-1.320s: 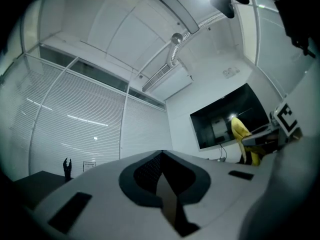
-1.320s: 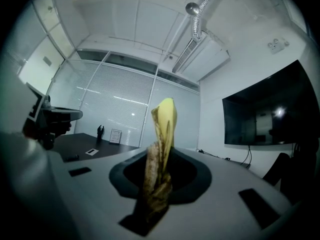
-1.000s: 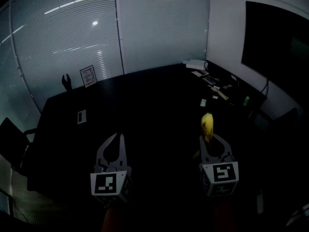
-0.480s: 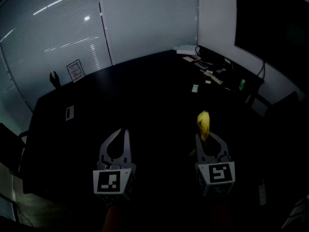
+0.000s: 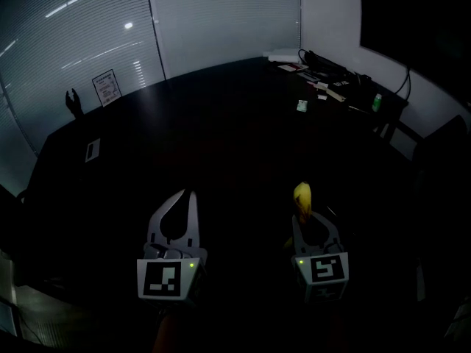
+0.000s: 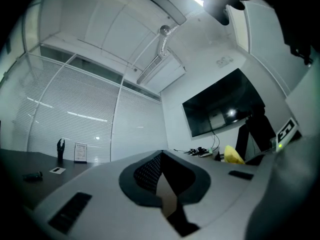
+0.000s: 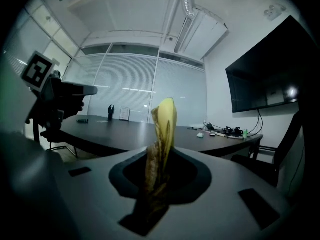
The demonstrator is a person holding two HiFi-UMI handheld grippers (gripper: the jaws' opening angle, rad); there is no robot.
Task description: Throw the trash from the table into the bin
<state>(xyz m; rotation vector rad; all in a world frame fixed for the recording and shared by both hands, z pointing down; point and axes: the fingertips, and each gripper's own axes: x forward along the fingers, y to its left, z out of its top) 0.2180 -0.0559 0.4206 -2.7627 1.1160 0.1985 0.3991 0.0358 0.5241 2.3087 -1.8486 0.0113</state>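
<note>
right gripper pinching the floppy yellow-brown banana peel, both dropping lower | left gripper closed, empty | no bin in sight yet

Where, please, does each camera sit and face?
Head view: on the person's head, looking down at the dark table; left gripper and right gripper show.
Left gripper view: on the left gripper, facing the wall screen past its shut fingers.
Right gripper view: on the right gripper, facing the blinds past fingers clamping a banana peel.
Shared: all three show that banana peel.
</note>
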